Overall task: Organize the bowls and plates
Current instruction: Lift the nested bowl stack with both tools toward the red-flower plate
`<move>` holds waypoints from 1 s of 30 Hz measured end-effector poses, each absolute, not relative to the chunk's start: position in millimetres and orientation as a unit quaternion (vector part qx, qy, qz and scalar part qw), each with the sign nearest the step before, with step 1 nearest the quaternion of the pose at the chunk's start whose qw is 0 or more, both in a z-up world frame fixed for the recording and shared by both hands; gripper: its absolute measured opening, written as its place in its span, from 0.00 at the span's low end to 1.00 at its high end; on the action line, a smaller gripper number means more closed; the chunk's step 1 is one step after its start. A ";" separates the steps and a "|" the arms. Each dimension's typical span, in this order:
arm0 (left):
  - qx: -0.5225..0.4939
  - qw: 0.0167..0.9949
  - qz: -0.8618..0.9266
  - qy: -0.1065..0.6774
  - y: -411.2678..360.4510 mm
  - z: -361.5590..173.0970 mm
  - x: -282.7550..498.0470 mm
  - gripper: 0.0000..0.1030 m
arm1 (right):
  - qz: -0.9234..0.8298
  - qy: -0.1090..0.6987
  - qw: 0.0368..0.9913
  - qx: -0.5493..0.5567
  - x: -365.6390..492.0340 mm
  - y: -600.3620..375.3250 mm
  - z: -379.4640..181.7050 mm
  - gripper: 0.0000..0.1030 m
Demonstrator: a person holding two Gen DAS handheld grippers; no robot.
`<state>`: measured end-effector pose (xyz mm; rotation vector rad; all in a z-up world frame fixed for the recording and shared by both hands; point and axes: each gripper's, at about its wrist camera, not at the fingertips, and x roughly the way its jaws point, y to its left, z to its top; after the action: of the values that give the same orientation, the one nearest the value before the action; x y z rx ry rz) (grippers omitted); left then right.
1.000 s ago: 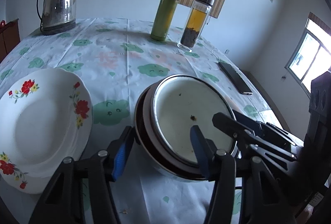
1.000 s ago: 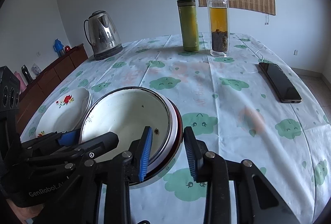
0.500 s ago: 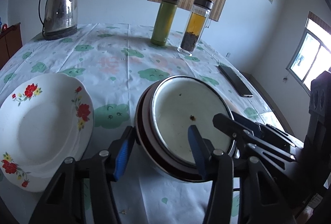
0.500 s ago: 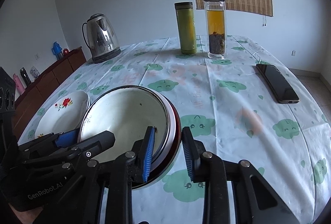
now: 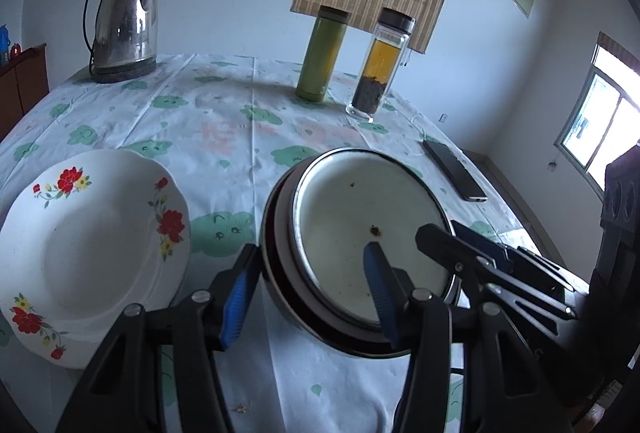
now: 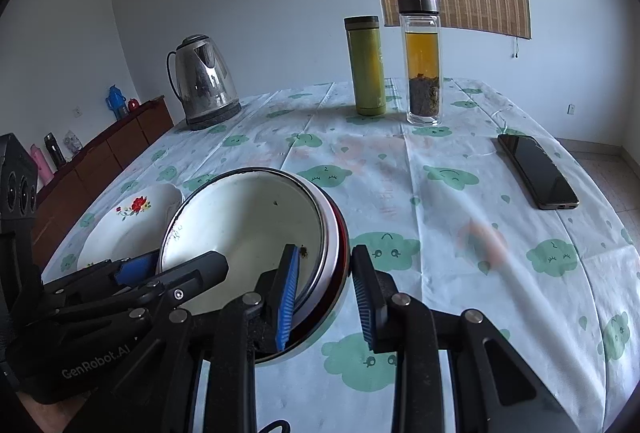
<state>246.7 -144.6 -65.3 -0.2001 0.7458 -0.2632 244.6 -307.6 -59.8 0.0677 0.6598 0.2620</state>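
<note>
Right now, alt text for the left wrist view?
Both claws straddle the rim of stacked bowls, left claw nearest, right claw entering from the right. A floral plate lies left; kettle and two bottles stand behind.

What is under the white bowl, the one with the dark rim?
The white bowl sits nested inside a dark red bowl, of which only the rim and part of the outer wall show. Its inside is covered, and whether another bowl lies between them cannot be seen.

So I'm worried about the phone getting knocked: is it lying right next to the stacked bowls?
No, the phone lies apart near the table's far right edge, with bare tablecloth between it and the stacked bowls.
</note>
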 end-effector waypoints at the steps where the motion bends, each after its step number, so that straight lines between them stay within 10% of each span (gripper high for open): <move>1: -0.098 0.919 -0.127 0.360 -144.0 -63.6 245.4 0.50 | 0.129 0.322 0.937 0.033 244.7 -307.5 -58.9 0.29; 30: -0.116 0.950 -0.069 0.282 -64.1 -18.5 210.6 0.50 | 0.187 0.283 0.941 0.005 230.8 -234.0 -15.6 0.29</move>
<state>210.6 -64.0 -18.5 -0.2353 0.5729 -0.1408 230.8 -234.0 -15.6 0.0099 0.5768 0.3820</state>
